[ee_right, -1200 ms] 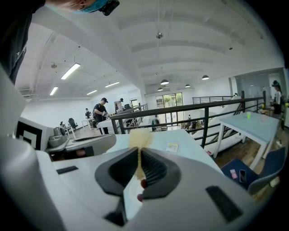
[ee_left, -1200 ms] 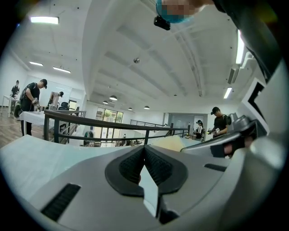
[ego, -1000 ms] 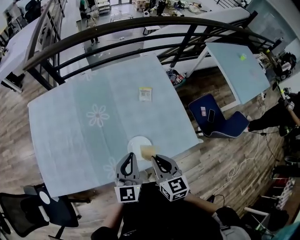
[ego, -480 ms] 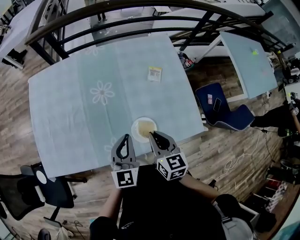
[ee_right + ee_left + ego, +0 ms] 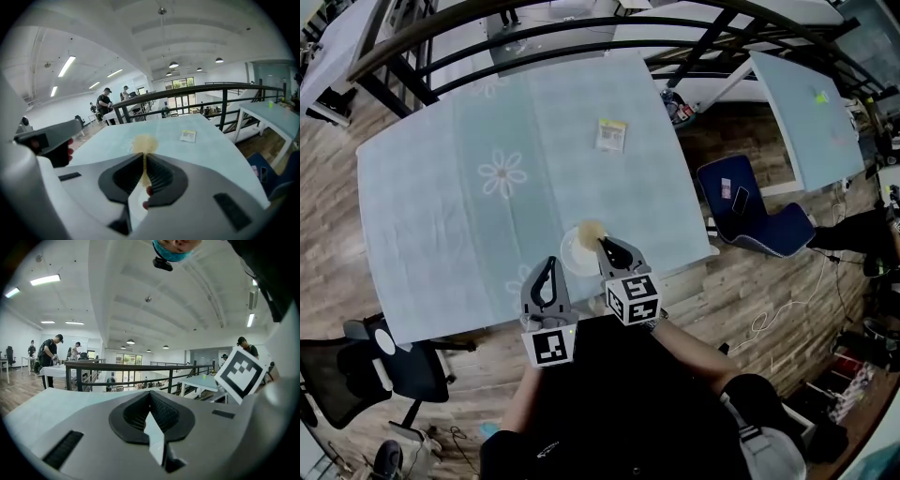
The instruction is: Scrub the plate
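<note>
Right claw, clamped on the sponge, has pushed it from plate centre to far rim: scrubbing under way. Left claw closed, empty, idle.

blue table bears a plate and a packet.

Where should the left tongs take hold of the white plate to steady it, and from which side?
Probably the rim on the plate's near left side, coming from the left. It lies flat, so only the rim offers an edge, and the right tongs hold the sponge over its far side. The left tongs, now shut, must open first.
</note>
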Available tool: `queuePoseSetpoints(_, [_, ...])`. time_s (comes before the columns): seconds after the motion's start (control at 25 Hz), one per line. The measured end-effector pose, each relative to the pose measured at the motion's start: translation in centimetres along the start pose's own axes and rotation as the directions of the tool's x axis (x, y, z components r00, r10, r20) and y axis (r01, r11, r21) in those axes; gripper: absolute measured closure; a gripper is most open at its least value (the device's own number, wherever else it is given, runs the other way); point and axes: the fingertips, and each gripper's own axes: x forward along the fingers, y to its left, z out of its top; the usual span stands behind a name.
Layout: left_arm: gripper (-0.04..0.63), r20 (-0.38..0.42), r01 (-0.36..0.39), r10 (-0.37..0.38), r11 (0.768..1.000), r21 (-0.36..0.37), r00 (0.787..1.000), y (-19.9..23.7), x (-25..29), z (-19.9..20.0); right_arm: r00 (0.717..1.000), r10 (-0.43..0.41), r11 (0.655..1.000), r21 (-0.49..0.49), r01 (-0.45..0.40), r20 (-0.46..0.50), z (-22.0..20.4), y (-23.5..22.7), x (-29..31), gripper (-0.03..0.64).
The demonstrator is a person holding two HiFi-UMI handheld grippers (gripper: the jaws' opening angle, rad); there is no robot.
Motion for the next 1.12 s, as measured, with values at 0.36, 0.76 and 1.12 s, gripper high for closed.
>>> queuePoseSetpoints(0.36, [0.583,-0.012,0.021,-0.021,1.000,0.014,1.000,-1.2,0.0,0.0,0.994,-0.015,1.000,-0.025,0.012,-0.110,-3.6,-1.5,3.5,0.589])
queuePoseSetpoints(0.76, [0.583,-0.009,-0.006,0.006,1.000,0.004,1.000,-0.9,-0.7,0.8,0.971,-0.010,0.999,-0.050,-0.002,-0.240,-7.7,-1.9,6.2,0.589])
queuePoseSetpoints(1.12, [0.583,-0.006,-0.011,0.012,1.000,0.017,1.000,-0.9,-1.1,1.0,0.955,0.015,0.995,-0.086,-0.043,-0.297,-9.4,-1.0,8.5,0.589])
